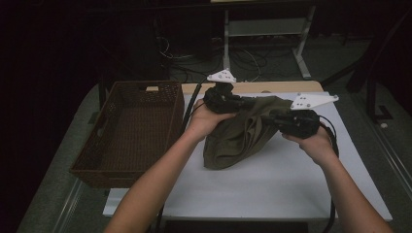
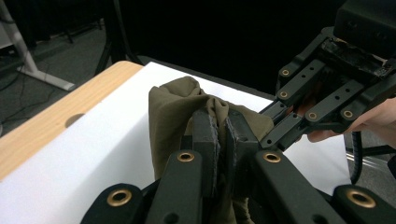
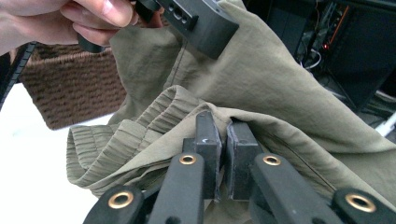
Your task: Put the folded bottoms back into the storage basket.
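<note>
Hanging bunched between both grippers, the olive garment (image 1: 243,136) trails its lower folds onto the white tabletop (image 1: 272,189); left gripper (image 2: 223,133) and right gripper (image 3: 225,140) have their fingers clenched on cloth; lifting evenly should clear it toward the wicker basket (image 1: 127,131).

Bare white tabletop (image 1: 272,189) is left free beneath the right gripper (image 1: 272,118); beyond the left gripper (image 1: 243,103), passage is blocked by the wicker basket (image 1: 126,136).

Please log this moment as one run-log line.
left hand-held gripper: shut on olive garment | right hand-held gripper: shut on olive garment | wicker basket: beside
</note>
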The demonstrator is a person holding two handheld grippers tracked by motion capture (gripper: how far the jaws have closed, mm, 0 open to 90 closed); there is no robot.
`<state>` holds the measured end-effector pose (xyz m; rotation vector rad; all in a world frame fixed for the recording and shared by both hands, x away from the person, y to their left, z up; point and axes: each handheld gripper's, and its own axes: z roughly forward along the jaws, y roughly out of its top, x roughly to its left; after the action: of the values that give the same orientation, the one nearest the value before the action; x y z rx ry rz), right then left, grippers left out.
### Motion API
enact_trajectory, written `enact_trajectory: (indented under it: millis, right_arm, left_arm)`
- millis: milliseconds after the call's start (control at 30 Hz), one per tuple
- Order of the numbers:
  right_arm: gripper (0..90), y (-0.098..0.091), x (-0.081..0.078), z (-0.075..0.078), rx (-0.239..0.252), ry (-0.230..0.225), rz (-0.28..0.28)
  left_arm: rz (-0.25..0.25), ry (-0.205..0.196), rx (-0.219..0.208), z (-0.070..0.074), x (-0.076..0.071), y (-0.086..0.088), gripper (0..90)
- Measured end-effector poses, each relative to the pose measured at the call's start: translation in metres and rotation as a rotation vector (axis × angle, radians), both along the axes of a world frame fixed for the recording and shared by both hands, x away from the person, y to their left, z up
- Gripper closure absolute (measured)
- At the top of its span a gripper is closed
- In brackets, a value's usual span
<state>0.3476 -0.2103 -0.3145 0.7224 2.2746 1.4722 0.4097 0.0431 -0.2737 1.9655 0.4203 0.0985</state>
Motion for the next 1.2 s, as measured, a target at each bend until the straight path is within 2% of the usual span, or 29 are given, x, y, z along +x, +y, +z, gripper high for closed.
enact_trajectory:
  millis: [367, 467, 700, 900, 1200]
  right_arm:
    - [85.0, 0.024, 0.021, 0.031, 0.025, -0.03, 0.037]
    - [84.9, 0.032, 0.025, 0.04, 0.034, -0.037, 0.048]
    - [85.0, 0.053, 0.037, 0.06, 0.053, -0.05, 0.08]
    - [84.9, 0.073, 0.045, 0.071, 0.062, -0.049, 0.105]
    - [84.9, 0.105, 0.057, 0.081, 0.084, -0.042, 0.144]
  left_arm:
    - [0.053, -0.049, 0.011, 0.038, 0.007, 0.028, 84.1]
    - [0.069, -0.05, -0.001, 0.05, 0.009, 0.039, 84.1]
    - [0.1, -0.06, 0.003, 0.07, 0.012, 0.065, 84.1]
    - [0.132, -0.074, 0.011, 0.08, 0.012, 0.087, 84.2]
    - [0.175, -0.081, -0.003, 0.091, 0.012, 0.12, 84.1]
